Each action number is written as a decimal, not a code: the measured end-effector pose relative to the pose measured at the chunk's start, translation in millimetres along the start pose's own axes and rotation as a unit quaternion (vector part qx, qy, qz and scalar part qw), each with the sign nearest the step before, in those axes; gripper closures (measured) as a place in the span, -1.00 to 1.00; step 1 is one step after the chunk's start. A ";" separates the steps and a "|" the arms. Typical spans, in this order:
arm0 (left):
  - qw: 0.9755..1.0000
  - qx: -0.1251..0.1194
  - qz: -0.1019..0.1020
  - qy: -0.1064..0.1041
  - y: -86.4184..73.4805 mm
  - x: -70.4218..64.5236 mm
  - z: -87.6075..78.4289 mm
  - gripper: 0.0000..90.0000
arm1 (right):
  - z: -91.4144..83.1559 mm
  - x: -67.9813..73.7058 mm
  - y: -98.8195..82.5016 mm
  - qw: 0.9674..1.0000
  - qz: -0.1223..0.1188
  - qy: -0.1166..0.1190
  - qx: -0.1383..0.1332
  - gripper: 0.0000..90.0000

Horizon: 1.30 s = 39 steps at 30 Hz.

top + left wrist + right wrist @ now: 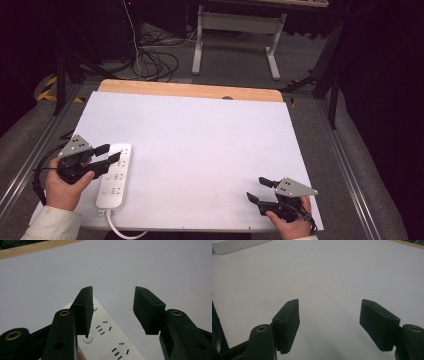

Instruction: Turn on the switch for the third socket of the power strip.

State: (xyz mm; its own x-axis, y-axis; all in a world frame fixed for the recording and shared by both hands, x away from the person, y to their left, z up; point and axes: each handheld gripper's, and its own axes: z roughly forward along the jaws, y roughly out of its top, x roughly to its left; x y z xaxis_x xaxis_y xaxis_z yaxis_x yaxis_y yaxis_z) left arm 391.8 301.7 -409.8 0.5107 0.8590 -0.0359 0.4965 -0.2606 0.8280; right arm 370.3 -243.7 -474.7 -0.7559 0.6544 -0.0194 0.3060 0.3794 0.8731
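The power strip (116, 175) lies near the table's (200, 130) front-left corner, left gripper (111, 152) open above it — a skewed closure may shove it off. Right gripper (261, 189) open, empty.

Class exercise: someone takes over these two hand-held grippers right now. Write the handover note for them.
Left hand-held gripper: jaws open, over the white power strip, nothing gripped.
Right hand-held gripper: jaws open, empty, near the table's front right corner.
Power strip: lies flat at front left, cable trailing off the front edge.
Done: the left gripper is positioned at the strip.
Left: probably gripping or pressing the strip; right gripper has no part yet.
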 end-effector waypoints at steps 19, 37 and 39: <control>0.997 0.079 0.010 -0.004 8.7 6.2 8.9 1.00 | 0.2 0.5 0.3 1.000 0.000 0.004 -0.001 -0.26; 0.983 0.179 0.038 0.031 11.7 9.5 29.9 1.00 | 0.5 0.5 0.2 1.000 0.000 0.006 0.000 -0.26; 0.982 0.185 0.033 0.031 11.1 10.0 32.0 1.00 | 0.7 0.5 0.2 1.000 0.001 0.007 0.001 -0.26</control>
State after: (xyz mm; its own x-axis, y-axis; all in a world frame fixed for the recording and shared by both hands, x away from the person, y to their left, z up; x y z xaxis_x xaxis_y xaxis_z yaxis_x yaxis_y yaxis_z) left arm 424.9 293.3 -418.9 0.5119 0.8573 0.0546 0.6909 -0.4487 0.5669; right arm 370.4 -242.8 -474.8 -0.7634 0.6458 -0.0114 0.3078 0.3793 0.8726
